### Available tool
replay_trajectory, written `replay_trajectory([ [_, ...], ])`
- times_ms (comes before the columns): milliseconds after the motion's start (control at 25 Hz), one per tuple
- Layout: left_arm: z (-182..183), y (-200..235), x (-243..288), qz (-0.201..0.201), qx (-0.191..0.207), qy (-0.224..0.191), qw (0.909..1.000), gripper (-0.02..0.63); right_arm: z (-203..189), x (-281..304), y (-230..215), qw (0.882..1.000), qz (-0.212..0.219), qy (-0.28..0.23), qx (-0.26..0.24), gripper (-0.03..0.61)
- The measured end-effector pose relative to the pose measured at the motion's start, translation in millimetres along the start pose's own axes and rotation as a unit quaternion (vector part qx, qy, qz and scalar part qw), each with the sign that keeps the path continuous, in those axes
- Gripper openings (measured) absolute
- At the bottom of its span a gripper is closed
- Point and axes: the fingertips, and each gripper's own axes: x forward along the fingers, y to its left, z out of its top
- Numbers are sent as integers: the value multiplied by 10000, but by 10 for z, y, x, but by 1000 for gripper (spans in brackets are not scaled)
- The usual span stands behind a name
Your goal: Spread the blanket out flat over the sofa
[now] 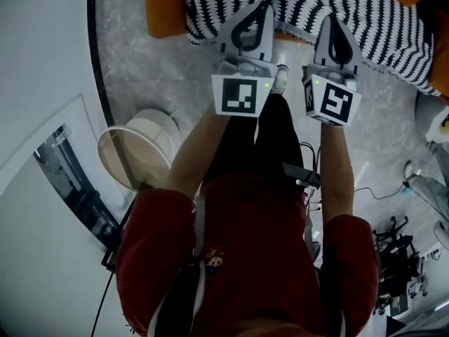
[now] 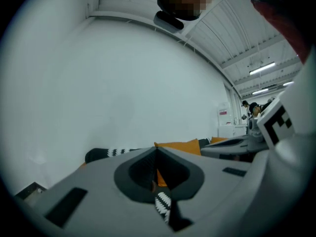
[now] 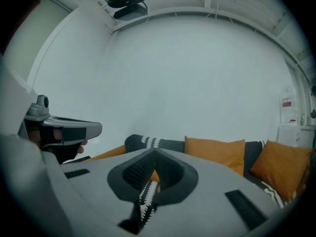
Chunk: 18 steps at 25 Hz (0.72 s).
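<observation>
My left gripper and right gripper each pinch the stripy blanket tight. Both sit by the sofa's front.

Pale grey marbled floor, edged by a dark border strip along a plain white wall. A round white container stands by the strip. The orange sofa carries orange cushions set against the wall. A ceiling of white panels bears lit strip lights. Black cables trail over the floor at right.
</observation>
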Motion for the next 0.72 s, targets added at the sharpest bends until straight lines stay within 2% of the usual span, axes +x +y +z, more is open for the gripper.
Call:
replay_trajectory([
  [320, -1073, -21, 144, 85, -138, 512, 9986, 16, -1137, 185, 43, 9970, 132, 753, 71, 12],
  [520, -1693, -46, 261, 233, -237, 692, 9971, 16, -1766, 324, 85, 9951, 328, 924, 82, 12],
  [720, -2306, -53, 318, 300, -268, 970, 9945, 17, -2381, 442, 104, 9913, 339, 1264, 138, 12],
])
